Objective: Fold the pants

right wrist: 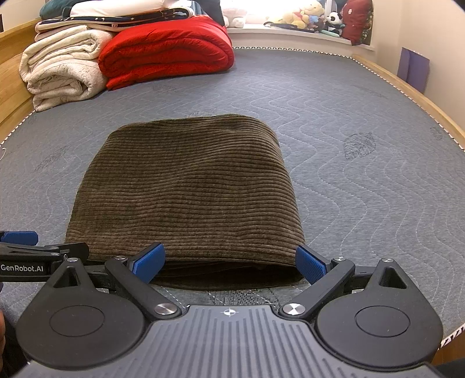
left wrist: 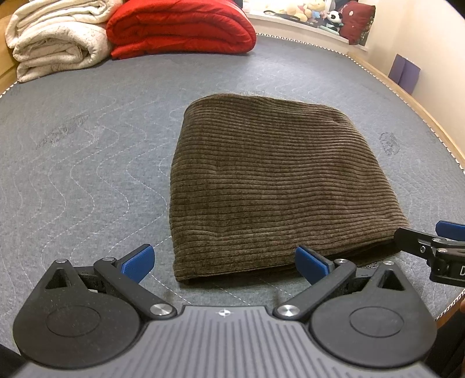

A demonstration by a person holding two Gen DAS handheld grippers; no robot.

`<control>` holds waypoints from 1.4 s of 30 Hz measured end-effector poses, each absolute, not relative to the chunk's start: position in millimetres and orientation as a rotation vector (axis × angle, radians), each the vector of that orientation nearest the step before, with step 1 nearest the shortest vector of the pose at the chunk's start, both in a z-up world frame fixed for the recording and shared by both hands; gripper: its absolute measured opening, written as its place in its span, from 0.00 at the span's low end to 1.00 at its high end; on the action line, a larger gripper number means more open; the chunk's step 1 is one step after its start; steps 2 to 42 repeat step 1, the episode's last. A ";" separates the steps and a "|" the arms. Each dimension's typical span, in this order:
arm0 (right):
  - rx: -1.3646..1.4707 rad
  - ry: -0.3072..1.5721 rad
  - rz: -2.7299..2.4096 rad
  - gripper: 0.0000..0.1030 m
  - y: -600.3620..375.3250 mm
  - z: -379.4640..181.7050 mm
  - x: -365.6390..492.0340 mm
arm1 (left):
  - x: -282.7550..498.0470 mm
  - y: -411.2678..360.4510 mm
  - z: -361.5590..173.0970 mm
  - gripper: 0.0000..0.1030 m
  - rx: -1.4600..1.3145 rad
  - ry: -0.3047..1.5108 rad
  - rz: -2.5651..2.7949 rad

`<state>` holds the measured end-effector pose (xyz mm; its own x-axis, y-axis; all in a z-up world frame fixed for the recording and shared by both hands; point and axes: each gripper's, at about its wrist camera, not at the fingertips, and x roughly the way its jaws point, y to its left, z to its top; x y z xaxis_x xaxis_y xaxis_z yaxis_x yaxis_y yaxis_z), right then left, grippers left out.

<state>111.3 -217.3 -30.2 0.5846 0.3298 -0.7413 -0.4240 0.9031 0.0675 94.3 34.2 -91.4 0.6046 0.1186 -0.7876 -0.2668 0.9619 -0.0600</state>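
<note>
Corduroy pants (right wrist: 186,192): lying folded compact, layered edge facing near.
Left gripper (left wrist: 223,263): hovering released, empty.
Right gripper (right wrist: 229,263): hovering released, straddling edge.

bedroom | mattress (right wrist: 334,122) | folded blankets (right wrist: 162,49) | plush toys (right wrist: 314,14)

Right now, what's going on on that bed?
A person with a hand-held gripper in each hand is folding brown corduroy pants on a grey quilted mattress. The pants already lie as a compact folded rectangle. The left hand-held gripper and the right hand-held gripper both sit open at the near edge, holding nothing. A folded red blanket and a cream one are stacked at the far end.
</note>
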 end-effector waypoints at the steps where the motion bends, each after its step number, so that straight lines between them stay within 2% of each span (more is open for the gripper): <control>1: -0.121 0.838 0.441 0.94 -217.2 -30.2 111.2 | 94.5 34.5 -91.6 1.00 -0.179 0.896 0.224; 42: -0.121 0.838 0.441 0.94 -217.2 -30.2 111.2 | 94.5 34.5 -91.6 1.00 -0.179 0.896 0.224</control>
